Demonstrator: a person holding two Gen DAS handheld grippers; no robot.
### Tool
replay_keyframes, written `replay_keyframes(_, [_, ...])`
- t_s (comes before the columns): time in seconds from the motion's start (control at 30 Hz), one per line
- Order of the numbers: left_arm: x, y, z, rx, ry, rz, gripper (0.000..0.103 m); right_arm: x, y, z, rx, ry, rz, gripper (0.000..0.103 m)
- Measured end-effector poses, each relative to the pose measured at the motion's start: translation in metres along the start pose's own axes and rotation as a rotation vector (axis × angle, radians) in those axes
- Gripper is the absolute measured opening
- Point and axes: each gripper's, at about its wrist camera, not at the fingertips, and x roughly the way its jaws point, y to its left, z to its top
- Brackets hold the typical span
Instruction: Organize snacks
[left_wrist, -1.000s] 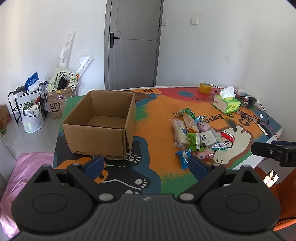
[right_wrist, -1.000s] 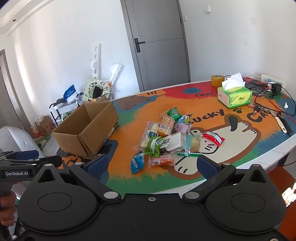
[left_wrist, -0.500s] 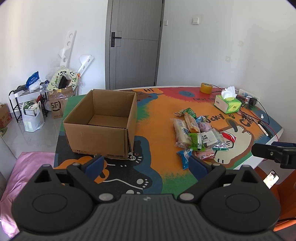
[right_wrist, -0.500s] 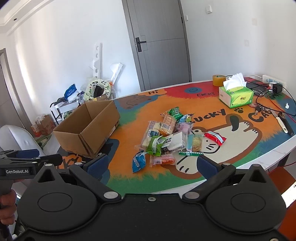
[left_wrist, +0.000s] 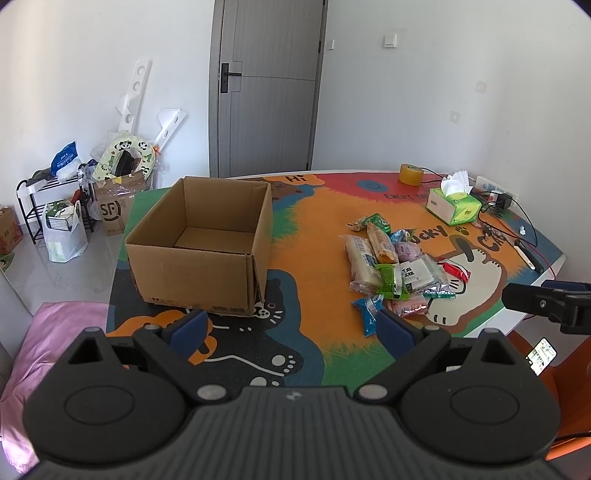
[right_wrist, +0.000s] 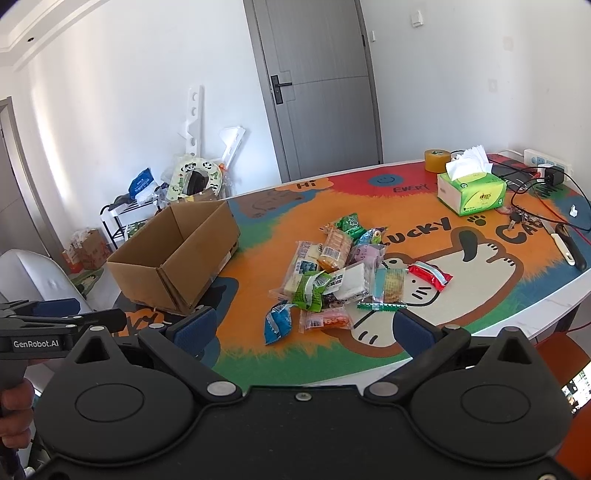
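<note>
An open, empty cardboard box (left_wrist: 207, 243) stands on the left of the colourful table mat (left_wrist: 314, 236); it also shows in the right wrist view (right_wrist: 177, 258). A pile of wrapped snacks (left_wrist: 395, 269) lies to its right, also in the right wrist view (right_wrist: 332, 277). A blue packet (right_wrist: 277, 325) lies nearest the front edge. My left gripper (left_wrist: 291, 328) is open and empty, held above the table's near edge. My right gripper (right_wrist: 303, 328) is open and empty, just short of the snack pile.
A green tissue box (right_wrist: 471, 192), a tape roll (right_wrist: 436, 160), cables, a power strip (right_wrist: 546, 162), keys and a knife (right_wrist: 569, 247) lie at the table's right end. A shelf with bags (left_wrist: 55, 206) and an SF carton stand by the wall left of the door.
Both grippers have drifted slightly; the views shift a little toward the table. Nothing on the table has moved.
</note>
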Motion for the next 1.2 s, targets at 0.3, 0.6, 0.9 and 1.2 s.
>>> replay_keyframes(0.3, [0.003,0.0,-0.002,0.0,0.008,-0.004,0.097,0.003,0.0,-0.001,0.005,0.005,-0.003,0.103])
replay_keyframes(0.6, [0.016,-0.001,-0.004,0.0,0.034,-0.018,0.097,0.014,-0.008,-0.004,0.006,0.015,-0.003,0.103])
replay_keyframes(0.9, [0.04,-0.011,-0.003,-0.013,0.027,-0.058,0.097,0.028,-0.037,-0.01,0.032,0.006,-0.007,0.103])
replay_keyframes(1.2, [0.078,-0.03,-0.004,-0.029,0.051,-0.101,0.095,0.053,-0.064,-0.019,0.074,0.012,-0.008,0.102])
